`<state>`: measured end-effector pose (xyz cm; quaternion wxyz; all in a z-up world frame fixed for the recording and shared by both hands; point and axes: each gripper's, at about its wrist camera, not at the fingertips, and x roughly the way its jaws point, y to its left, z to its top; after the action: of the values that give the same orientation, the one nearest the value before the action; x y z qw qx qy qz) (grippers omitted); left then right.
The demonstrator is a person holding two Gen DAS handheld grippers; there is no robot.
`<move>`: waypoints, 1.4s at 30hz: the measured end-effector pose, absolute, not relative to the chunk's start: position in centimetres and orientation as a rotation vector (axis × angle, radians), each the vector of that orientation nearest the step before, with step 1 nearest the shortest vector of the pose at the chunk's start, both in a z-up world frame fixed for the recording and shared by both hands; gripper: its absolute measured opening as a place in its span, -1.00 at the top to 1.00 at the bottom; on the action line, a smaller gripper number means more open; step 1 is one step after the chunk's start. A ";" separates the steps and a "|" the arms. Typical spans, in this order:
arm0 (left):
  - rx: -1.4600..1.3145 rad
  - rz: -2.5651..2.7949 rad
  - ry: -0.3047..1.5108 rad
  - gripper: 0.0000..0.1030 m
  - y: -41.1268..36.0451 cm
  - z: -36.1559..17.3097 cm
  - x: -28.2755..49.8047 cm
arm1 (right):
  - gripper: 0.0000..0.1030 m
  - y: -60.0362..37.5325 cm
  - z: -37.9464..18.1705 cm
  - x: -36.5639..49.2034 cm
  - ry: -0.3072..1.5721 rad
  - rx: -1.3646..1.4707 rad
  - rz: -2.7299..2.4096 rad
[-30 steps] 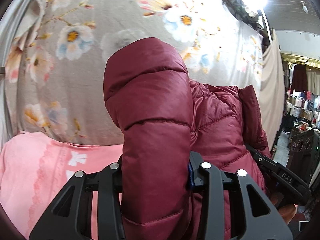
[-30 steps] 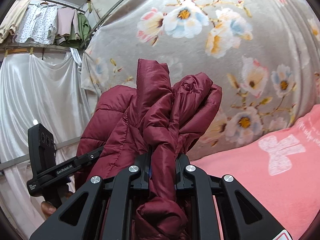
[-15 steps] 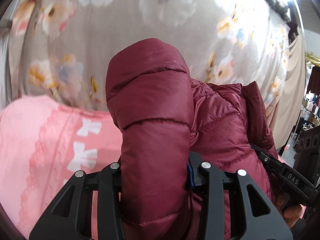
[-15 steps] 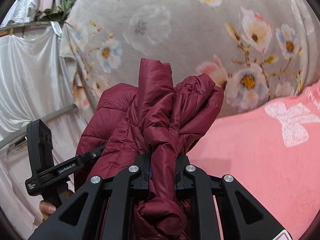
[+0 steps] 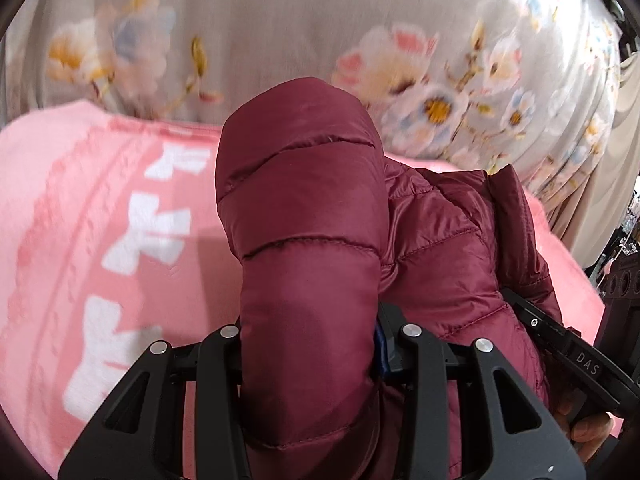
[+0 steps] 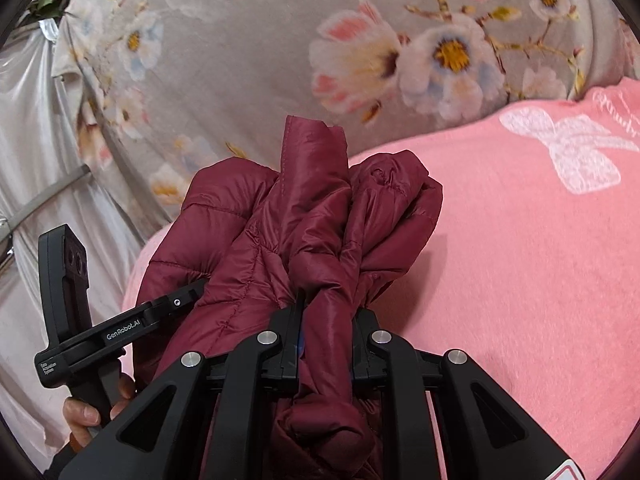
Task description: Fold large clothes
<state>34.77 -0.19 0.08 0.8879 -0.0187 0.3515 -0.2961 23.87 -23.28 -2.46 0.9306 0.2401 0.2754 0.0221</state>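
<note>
- Since a second ago, the pink blanket (image 5: 100, 240) is filling more of both views and the floral sheet (image 6: 240, 60) is sliding upward.
- My left hand-held gripper (image 5: 310, 344) is clenching a fat quilted fold of the maroon puffer jacket (image 5: 304, 220); my right hand-held gripper (image 6: 326, 332) is pinching a twisted bunch of it.
- Both are tilting downward, the jacket hanging over the blanket-covered bed.

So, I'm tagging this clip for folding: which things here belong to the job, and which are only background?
Job:
- dark red quilted puffer jacket
- left claw, shut on it
- right claw, shut on it
- pink fleece blanket with white bows, underneath

Background:
- grey floral hanging cloth
- white shiny curtain
</note>
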 end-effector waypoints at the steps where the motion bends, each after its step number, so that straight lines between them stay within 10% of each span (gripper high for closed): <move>1: -0.035 -0.613 0.746 0.27 -0.3 -0.7 34.9 | 0.73 -23.4 -3.0 24.0 0.577 0.495 0.041; 23: -0.022 -0.506 0.783 -0.13 -0.5 -3.8 36.1 | 0.58 -25.4 -6.8 25.6 0.696 0.643 0.046; 29: -0.024 -0.378 0.853 -0.70 0.0 -3.9 36.7 | 0.27 -25.6 -6.3 25.2 0.726 0.629 -0.005; 42: -0.049 -0.267 0.932 -0.70 2.9 0.3 36.9 | 0.19 -28.7 0.3 22.5 0.724 0.540 -0.095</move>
<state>36.90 2.94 0.32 0.8845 -0.0235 0.4479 -0.1284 22.48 -28.71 0.27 0.8988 0.2606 0.3495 -0.0457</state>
